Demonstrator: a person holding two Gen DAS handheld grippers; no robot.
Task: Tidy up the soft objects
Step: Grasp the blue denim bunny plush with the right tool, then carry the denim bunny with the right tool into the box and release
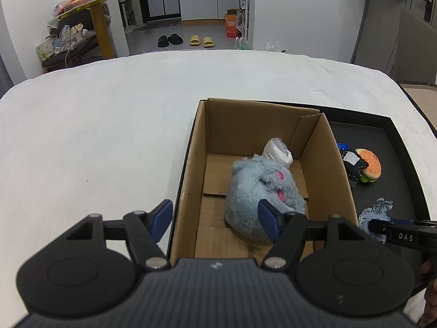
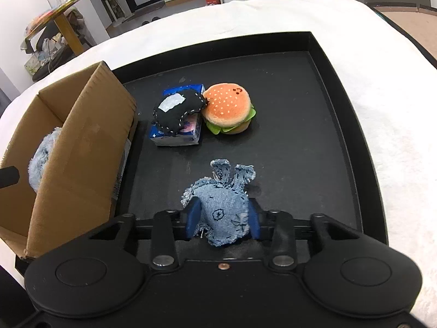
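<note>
A cardboard box (image 1: 325, 147) stands in the left part of a black tray (image 2: 338, 114). In it lie a fluffy grey-blue plush (image 1: 259, 188) and a white wrapped bundle (image 1: 277, 151). My left gripper (image 1: 215, 220) is open over the box's near left wall, empty. My right gripper (image 2: 222, 218) is shut on a blue denim toy (image 2: 225, 205) just above the tray floor; the toy also shows in the left wrist view (image 1: 375, 213). A burger plush (image 2: 228, 108), a black stitched plush (image 2: 177, 112) and a blue tissue pack (image 2: 177, 134) sit on the tray.
The tray rests on a white cloth-covered table (image 1: 95, 136). Beyond the table's far edge are a cluttered yellow stand (image 1: 101, 22), slippers (image 1: 185, 39) on the floor and an orange box (image 1: 232, 26).
</note>
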